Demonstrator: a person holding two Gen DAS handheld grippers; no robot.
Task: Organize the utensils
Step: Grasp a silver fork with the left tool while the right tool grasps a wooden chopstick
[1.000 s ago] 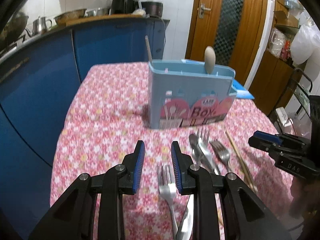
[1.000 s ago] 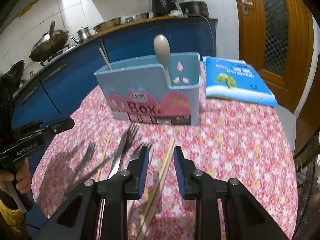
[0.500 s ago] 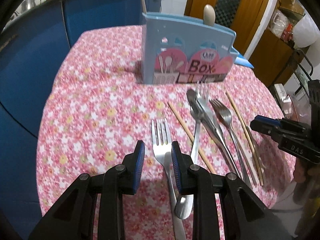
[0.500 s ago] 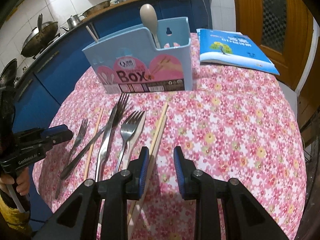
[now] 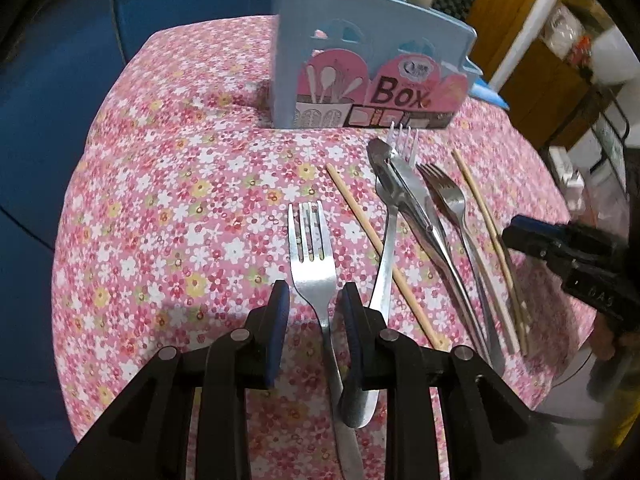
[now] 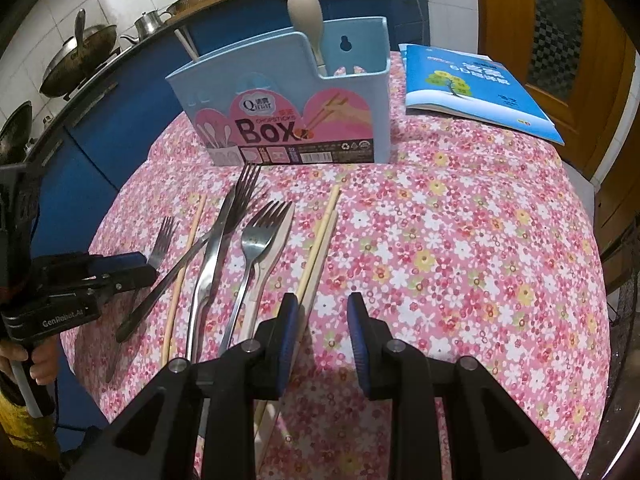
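The table (image 5: 168, 184), under a pink floral cloth, is carrying every item. Beyond both claws, the blue utensil box (image 6: 280, 120) is standing upright, with a beige spoon (image 6: 306, 12) sticking handle-down out of its right compartment and a thin stick rising from its left end. A blue book (image 6: 472, 84) is lying flat beyond and to the right of the right gripper (image 6: 322, 340).

The left gripper (image 5: 314, 320) is pointing steeply down at the cloth. Its jaws are standing apart, straddling the neck of a single fork (image 5: 312, 248). The fork's long axis is running straight along the claw's line, tines pointing away toward the box, handle passing back under the claw. Whether the pads are touching the metal is not clear; a gap seems to be showing on each side.

To the right of that claw, a chopstick (image 5: 376, 240), a crossed bundle of cutlery (image 5: 404, 200) and another fork (image 5: 448, 200) are lying lengthwise, tips toward the box.

The right gripper is also tilting down, jaws apart with only cloth between them. A chopstick pair (image 6: 318, 248) is lying just left of its left finger, running from under that finger toward the box. A hand (image 6: 28, 364) is gripping the left tool's handle.
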